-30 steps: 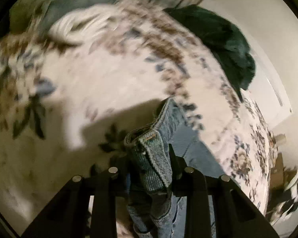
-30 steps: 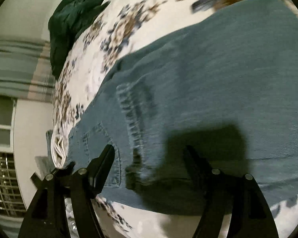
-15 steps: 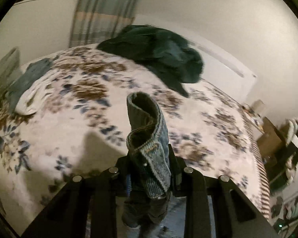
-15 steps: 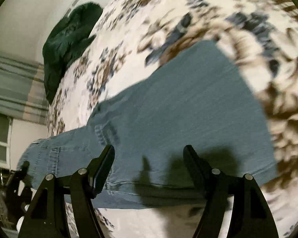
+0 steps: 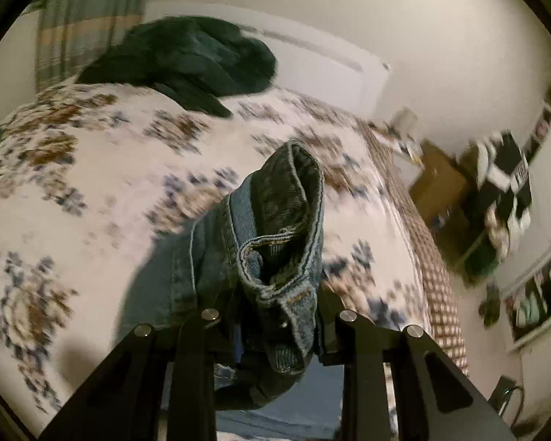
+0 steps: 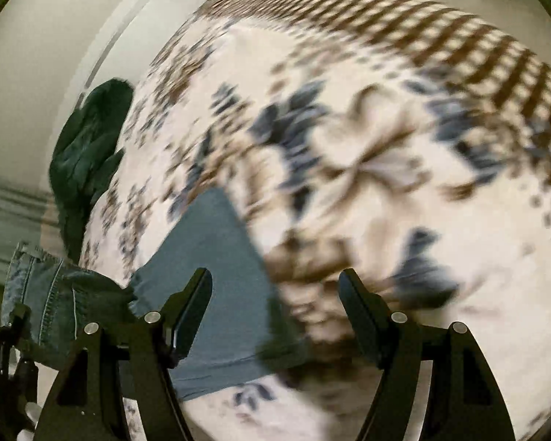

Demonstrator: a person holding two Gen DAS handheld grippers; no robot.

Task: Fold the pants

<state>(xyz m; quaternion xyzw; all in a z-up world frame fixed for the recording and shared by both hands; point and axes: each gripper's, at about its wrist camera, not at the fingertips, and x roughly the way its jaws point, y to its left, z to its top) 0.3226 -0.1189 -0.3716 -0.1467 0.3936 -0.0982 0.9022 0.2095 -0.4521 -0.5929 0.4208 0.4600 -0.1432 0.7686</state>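
Observation:
Blue denim pants (image 5: 275, 250) are pinched at the waistband by my left gripper (image 5: 279, 316), which is shut on the bunched fabric and holds it above the bed. The waistband loops up in front of the camera, and the rest of the denim hangs below. In the right wrist view the leg end of the pants (image 6: 216, 257) lies flat on the floral bedspread (image 6: 385, 183). My right gripper (image 6: 275, 286) hovers over that leg's edge, open, with nothing between its fingers. At the left edge of that view the lifted waistband (image 6: 51, 294) hangs from the left gripper (image 6: 3, 334).
A dark green garment (image 5: 198, 58) lies heaped at the far side of the bed near a striped curtain (image 5: 88, 18). The bed's checkered border (image 5: 433, 257) runs along the right. Beyond it stand brown boxes (image 5: 437, 187) and patterned clutter (image 5: 507, 191).
My left gripper has lifted the waistband and swung it across the bed toward the right side. My right gripper slid along the pants from the seat to the leg end, staying open.

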